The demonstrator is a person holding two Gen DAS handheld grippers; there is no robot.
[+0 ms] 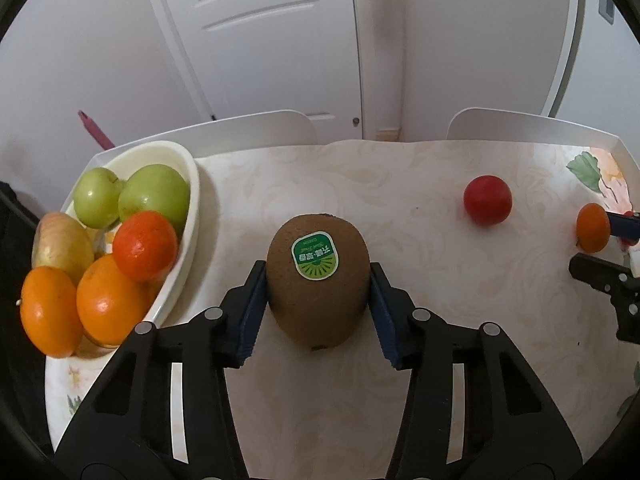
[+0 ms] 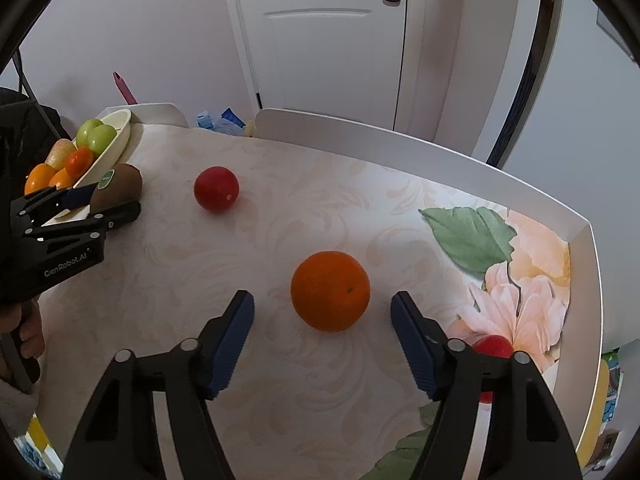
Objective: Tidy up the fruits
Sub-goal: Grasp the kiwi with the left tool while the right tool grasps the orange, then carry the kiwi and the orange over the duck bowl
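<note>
Kiwi (image 1: 318, 280) sits between the blue pads of my left hand-held gripper (image 1: 318, 280), which is clenched on its two long flanks, with the green sticker facing up at me. It is just beside the white fruit bowl (image 1: 192, 216) at the left end of the tabletop (image 1: 420, 208); I cannot tell whether it rests on the cloth or is lifted a little off it. I judge it light and fairly soft, with a fuzzy skin that gives the pads good bite, so a gentle squeeze across the widest part should do; harder pressure could bruise it. The bowl already holds green apples (image 1: 154, 200), oranges (image 1: 110, 300) and a yellowish apple (image 1: 60, 246), piled high, so I would set the kiwi into a gap rather than drop it.

My right hand-held gripper (image 2: 322, 316) is released, its jaws wide and apart from the orange (image 2: 330, 297) that lies between them on the tabletop. That fruit looks firm, heavier, with a slightly slick rind; I would take it across its middle so it cannot roll out. A red fruit (image 2: 216, 189) lies well apart, toward the bowl, and another red one (image 2: 490, 350) is half hidden behind my right jaw.
</note>
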